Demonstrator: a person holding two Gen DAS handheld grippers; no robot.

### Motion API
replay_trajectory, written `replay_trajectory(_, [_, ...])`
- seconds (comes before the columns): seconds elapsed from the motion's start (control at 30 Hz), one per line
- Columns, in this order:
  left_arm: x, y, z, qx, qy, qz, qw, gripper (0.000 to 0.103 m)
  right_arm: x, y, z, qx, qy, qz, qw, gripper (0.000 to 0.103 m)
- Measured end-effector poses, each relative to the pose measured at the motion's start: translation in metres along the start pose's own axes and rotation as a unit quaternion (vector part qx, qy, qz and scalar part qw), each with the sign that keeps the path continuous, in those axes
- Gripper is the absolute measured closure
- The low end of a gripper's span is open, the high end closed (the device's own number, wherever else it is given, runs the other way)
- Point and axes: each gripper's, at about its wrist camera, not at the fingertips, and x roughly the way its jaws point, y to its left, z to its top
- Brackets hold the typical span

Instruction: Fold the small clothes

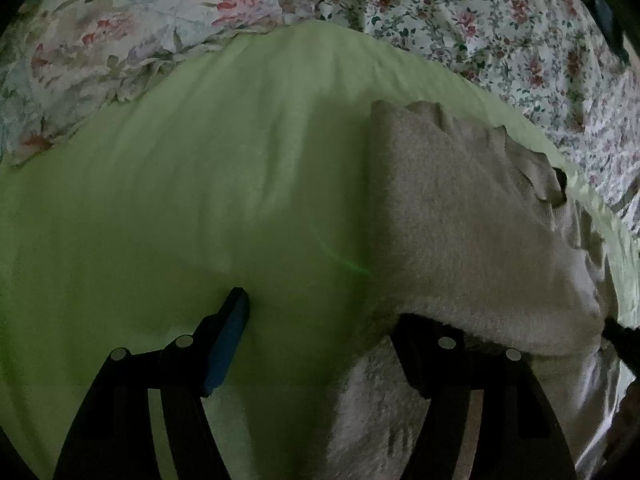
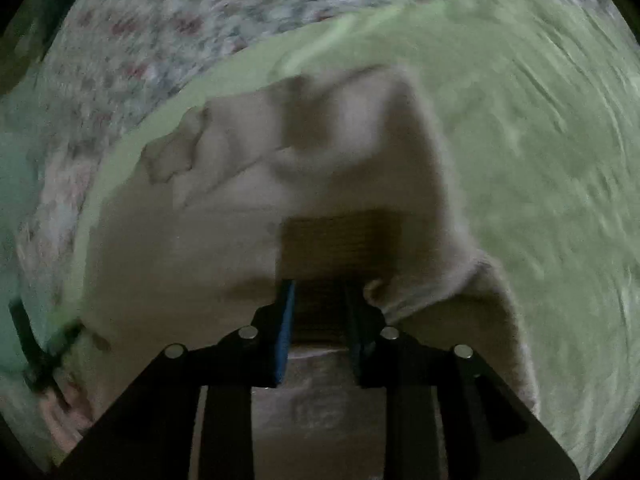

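Folding is the step in hand: a beige garment [image 1: 460, 220] lies on the green sheet [image 1: 180, 200], with floral bedding [image 1: 480, 20] beyond it. My left gripper [image 1: 324, 332] stands spread wide; its left finger [image 1: 228, 344] rests over bare sheet, while the right finger is tucked under the garment's near edge, which drapes across it, so nothing is pinched there. The bulk of the garment sits ahead and to the right of that gripper. In the right wrist view, which is blurred, my right gripper [image 2: 320, 320] has its jaws narrow, with a darker ribbed patch [image 2: 340, 240] of the garment just ahead of and between the blue pads [image 2: 285, 328]. Whether they press on the cloth or have let it go, I cannot tell. The garment [image 2: 280, 160] spreads ahead and to the left of that gripper, wrinkled at its far edge. I judge one fold is partly laid; next, each gripper needs a firm pinch on the near edge, then a lift and carry forward so the edges meet squarely without dragging the sheet.
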Motion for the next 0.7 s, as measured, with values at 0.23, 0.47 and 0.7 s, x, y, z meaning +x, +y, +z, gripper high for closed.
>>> replay_trajectory(0.23, [-0.031, 0.004, -0.02, 0.014, 0.011, -0.023, 0.9996, 0.036, -0.062, -0.004, -0.019, -0.007, -0.048, 0.011, 0.999, 0.058])
replay_trajectory(0.47, [-0.093, 0.014, -0.078, 0.054, 0.018, -0.087, 0.9946, 0.034, -0.109, -0.01, -0.071, -0.037, -0.041, 0.034, 0.998, 0.052])
replay_trajectory(0.7, [-0.128, 0.024, -0.139, 0.082, 0.054, -0.133, 0.9863, 0.033, -0.148, -0.031, -0.123, -0.045, -0.037, 0.054, 0.997, 0.046])
